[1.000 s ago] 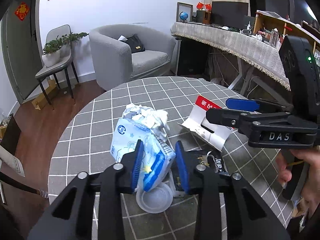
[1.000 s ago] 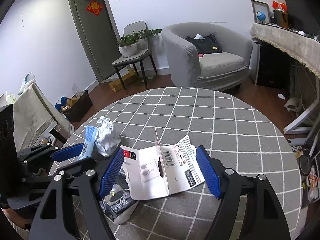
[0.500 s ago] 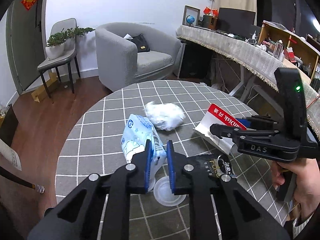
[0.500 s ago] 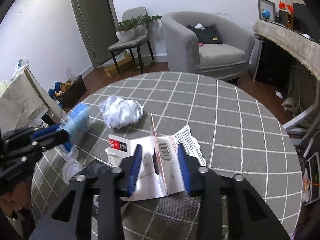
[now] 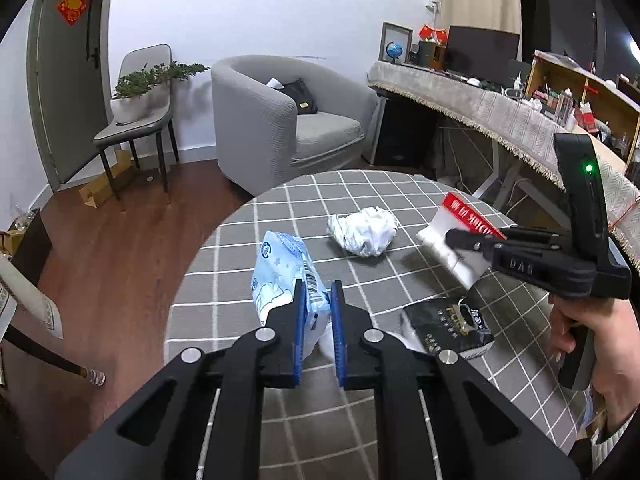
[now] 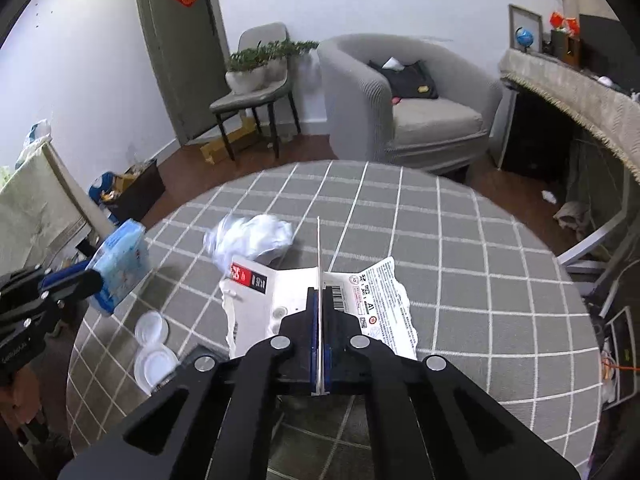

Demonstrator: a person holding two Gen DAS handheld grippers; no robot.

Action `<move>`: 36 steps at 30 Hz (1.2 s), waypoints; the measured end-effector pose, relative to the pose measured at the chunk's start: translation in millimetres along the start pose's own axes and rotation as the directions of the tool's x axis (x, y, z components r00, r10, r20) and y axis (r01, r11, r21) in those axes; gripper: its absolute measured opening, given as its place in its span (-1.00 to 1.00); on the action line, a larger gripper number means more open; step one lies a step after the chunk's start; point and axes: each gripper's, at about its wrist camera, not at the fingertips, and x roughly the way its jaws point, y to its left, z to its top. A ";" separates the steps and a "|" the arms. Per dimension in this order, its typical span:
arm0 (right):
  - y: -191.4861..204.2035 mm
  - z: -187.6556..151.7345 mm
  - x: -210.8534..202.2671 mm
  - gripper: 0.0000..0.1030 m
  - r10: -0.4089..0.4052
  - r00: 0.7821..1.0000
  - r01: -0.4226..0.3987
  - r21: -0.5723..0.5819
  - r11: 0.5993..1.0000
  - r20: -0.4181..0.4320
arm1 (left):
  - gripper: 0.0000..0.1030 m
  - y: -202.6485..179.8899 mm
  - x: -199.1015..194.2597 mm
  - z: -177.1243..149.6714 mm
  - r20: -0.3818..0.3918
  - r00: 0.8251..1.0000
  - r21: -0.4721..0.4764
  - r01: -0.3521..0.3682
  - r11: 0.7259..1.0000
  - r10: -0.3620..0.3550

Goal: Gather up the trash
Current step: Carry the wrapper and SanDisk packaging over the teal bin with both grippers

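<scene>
My left gripper is shut on a light blue tissue pack and holds it above the round checked table; the pack also shows in the right wrist view. My right gripper is shut on the middle fold of a white and red cardboard package, lifted off the table; it also shows in the left wrist view. A crumpled white paper ball lies mid-table. A black wrapper and white plastic lids lie near the front.
A grey armchair and a chair with a potted plant stand beyond the table. A long draped counter runs along the right. A bin with rubbish sits on the wooden floor at left.
Both grippers closed, the left on the tissue pack and the right on the cardboard package, and both have lifted up and back from the table. The paper ball stayed on the table.
</scene>
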 end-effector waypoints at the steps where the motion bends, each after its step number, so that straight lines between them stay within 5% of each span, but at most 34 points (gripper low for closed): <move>1: 1.5 1.0 -3.1 -0.96 -0.009 1.000 0.009 0.002 1.000 0.014 | -0.74 4.9 -4.3 -0.6 0.006 1.000 -0.007 0.000 1.000 0.000; 12: 45.4 2.9 -16.0 -0.96 0.003 0.995 -0.001 -0.023 1.000 0.103 | -0.74 56.5 -41.3 -17.8 0.013 0.999 -0.083 -0.031 0.996 0.032; 36: 166.7 -9.6 2.4 -0.96 0.205 0.977 -0.199 -0.112 0.974 0.050 | -0.74 141.1 -62.3 -93.8 -0.123 0.986 -0.148 -0.129 0.981 0.111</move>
